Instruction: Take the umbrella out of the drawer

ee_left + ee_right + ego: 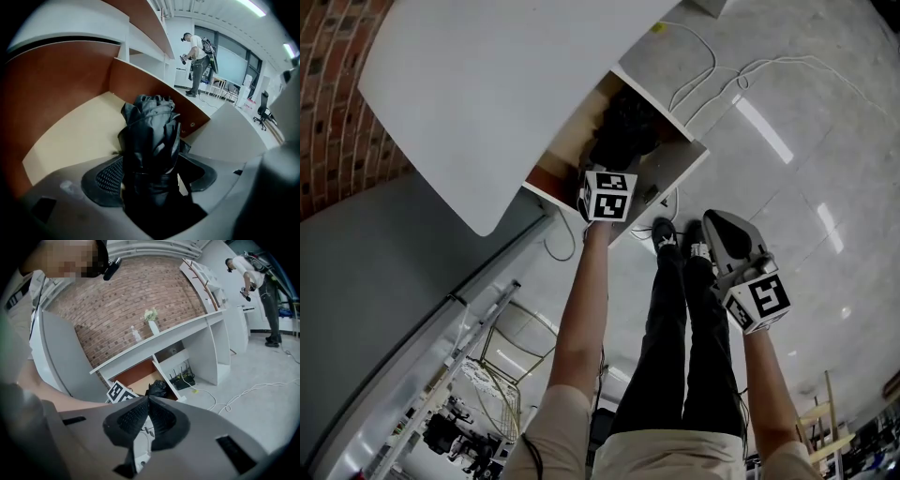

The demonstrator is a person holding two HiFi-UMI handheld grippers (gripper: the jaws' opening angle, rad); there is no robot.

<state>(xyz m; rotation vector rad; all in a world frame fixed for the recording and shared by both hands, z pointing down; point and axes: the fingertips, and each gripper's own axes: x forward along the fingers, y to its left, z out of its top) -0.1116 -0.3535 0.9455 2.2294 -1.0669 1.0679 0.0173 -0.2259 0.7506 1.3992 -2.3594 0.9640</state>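
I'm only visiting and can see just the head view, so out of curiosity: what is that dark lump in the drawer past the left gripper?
Observer: A folded black umbrella. The left gripper view shows it in the drawer, between the left gripper's jaws, which stand wide apart.
Operator: Is the other gripper carrying anything?
Observer: No. The right gripper view shows the right gripper shut, tips together, with nothing between them.
Operator: Is anyone else there?
Observer: Yes. Both gripper views show a second person standing across the room.
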